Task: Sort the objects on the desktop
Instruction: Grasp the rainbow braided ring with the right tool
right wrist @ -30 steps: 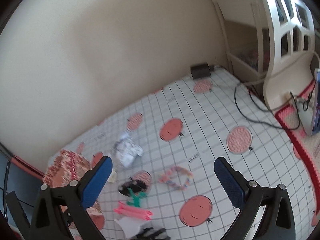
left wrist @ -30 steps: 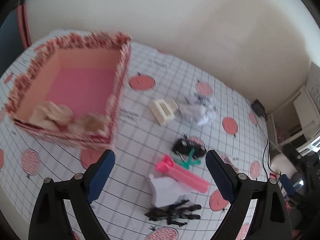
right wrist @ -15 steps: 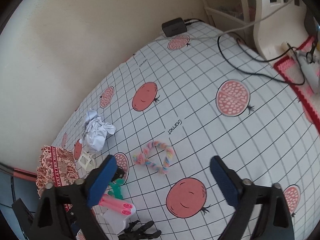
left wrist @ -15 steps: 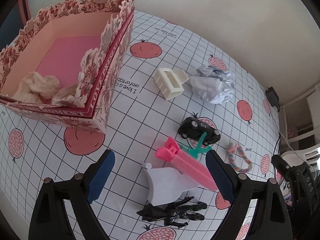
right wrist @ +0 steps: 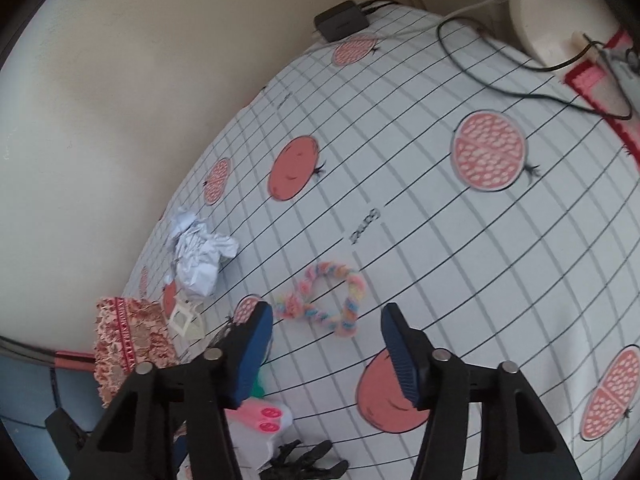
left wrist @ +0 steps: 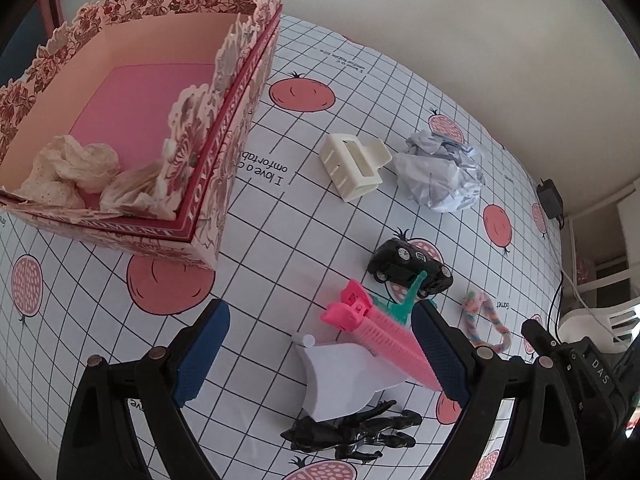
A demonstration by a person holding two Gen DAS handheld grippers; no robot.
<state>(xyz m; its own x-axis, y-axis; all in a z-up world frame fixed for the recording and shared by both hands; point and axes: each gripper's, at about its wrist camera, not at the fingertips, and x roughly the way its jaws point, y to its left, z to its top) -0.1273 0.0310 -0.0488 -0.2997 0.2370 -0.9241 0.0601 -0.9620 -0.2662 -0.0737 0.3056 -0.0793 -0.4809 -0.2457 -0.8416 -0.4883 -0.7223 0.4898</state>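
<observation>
My left gripper is open above a white paper scrap and a pink clip. A teal clip, a black toy car, a cream claw clip, a crumpled paper ball and a black figure lie on the cloth. A floral box at left holds crumpled tissues. My right gripper is open just short of a pastel braided loop, which also shows in the left wrist view.
The grid tablecloth with pomegranate prints covers the table. A black adapter and cables lie at the far edge by the wall. White furniture stands to the right. The paper ball and box show at left.
Both grippers have lowered toward the table. The left came closer to the pink clip and paper. The right moved down over the braided loop and its jaws narrowed.
</observation>
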